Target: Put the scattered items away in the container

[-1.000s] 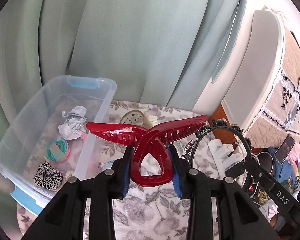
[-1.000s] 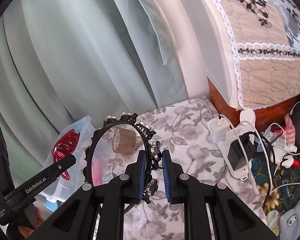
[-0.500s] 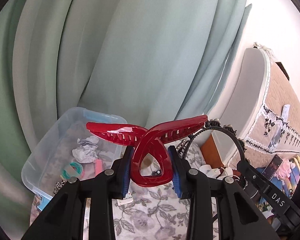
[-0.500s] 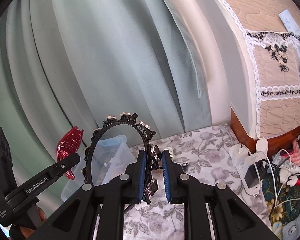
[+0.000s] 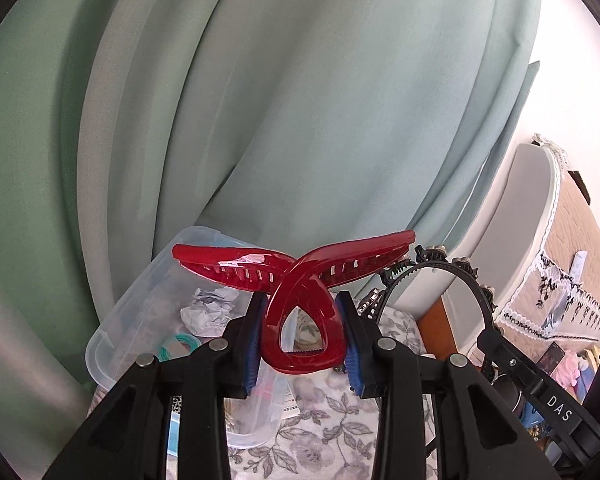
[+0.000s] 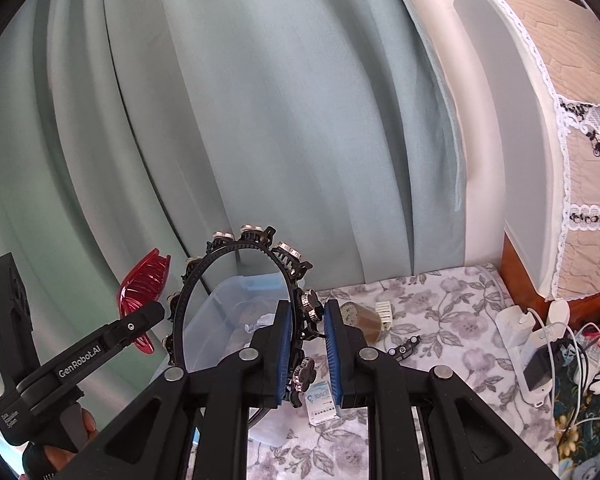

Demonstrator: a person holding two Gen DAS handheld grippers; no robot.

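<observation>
Red claw clip [image 5: 300,312] riding above the clear bin [image 5: 112,332], near its right rim; left gripper [image 5: 302,344] pinching its looped handle. Beaded headband [image 6: 236,288] hanging right of the bin, right gripper [image 6: 306,344] pinching its band. Risk: thin band pivoting between pads, or snagging the bin wall on lowering; tape roll [image 6: 360,318] and small clips waiting beyond.

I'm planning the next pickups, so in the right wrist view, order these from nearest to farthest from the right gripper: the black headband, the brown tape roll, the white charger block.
1. black headband: clamped between the pads of the right gripper.
2. brown tape roll: lying on the floral cloth just beyond the fingertips, slightly right.
3. white charger block: far right, by the wooden cabinet.
</observation>
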